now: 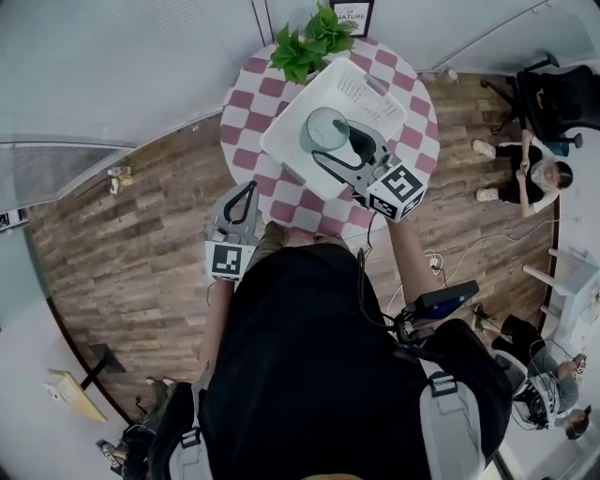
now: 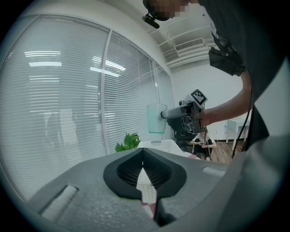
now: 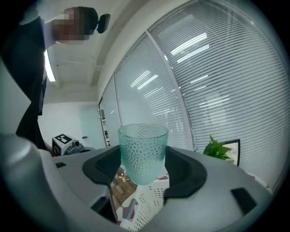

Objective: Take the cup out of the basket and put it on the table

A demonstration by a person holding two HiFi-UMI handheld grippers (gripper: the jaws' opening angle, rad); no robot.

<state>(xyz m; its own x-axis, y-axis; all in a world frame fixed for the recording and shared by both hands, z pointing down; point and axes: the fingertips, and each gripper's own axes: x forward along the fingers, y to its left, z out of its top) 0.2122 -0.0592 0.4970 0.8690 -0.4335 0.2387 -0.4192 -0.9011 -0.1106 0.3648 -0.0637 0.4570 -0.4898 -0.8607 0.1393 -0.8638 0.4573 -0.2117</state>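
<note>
- Two grippers show in the head view. The right gripper (image 1: 342,150) reaches over a white basket (image 1: 281,155) that stands on a round desk (image 1: 246,98) with a red-and-white checked cloth. Its fingers are clamped on a teal cup (image 1: 325,124), which hangs in the air above the basket's open top.
- Also in the head view, the left gripper (image 1: 244,199) sits at the desk's near edge, apart from the basket. A green plant (image 1: 305,42) stands at the desk's far edge beside a framed sign (image 1: 352,14). Its bottom line reads "NATURE"; the smaller line above is too small to read. A seated person (image 1: 530,178) is on the wooden floor (image 1: 141,244) at the right.
- The left gripper view shows its black fingers (image 2: 124,174) closed together, with nothing between them. Beyond them the cup is held upright and well above the basket, in front of window blinds (image 2: 68,99). The marker cube (image 2: 198,96) tops the right gripper.
- In the right gripper view the dimpled, see-through cup stands upright between the two fingers, which press on its sides. Perforated basket wall and checked cloth show below it. The sign appears again at the right, its print too blurred to read fully.
</note>
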